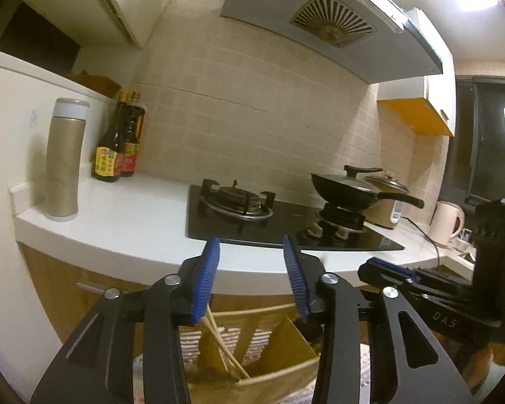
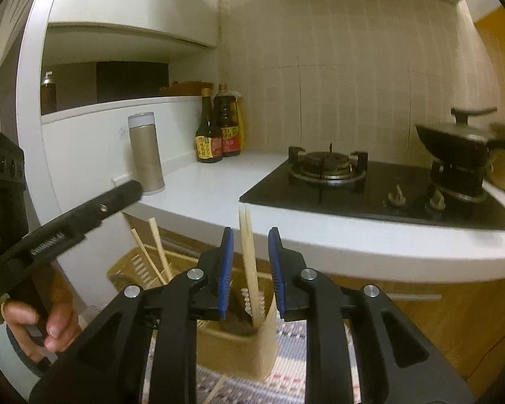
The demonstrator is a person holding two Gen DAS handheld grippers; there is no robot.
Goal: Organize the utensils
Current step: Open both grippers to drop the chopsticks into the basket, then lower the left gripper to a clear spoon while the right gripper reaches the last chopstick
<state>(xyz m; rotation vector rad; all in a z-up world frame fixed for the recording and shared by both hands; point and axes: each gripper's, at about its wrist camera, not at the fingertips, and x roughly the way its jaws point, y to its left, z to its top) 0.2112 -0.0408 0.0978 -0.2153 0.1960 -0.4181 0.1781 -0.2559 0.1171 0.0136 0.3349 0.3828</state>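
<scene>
While both grippers hung over the wooden utensil holder [image 2: 239, 343] on the floor mat [image 2: 286, 383], the right gripper [image 2: 249, 269] stood slightly parted around a pair of chopsticks [image 2: 247, 252] upright in one compartment, pads clear of them. The left gripper [image 1: 252, 279] gaped wider, holding nothing, above more chopsticks [image 1: 219, 343] leaning in another slot. They looked light, stiff and slick, best pinched mid-shaft. The counter edge [image 2: 353, 239] sat close behind; thermos [image 2: 146, 151] and sauce bottles [image 2: 217, 134] stood well apart
</scene>
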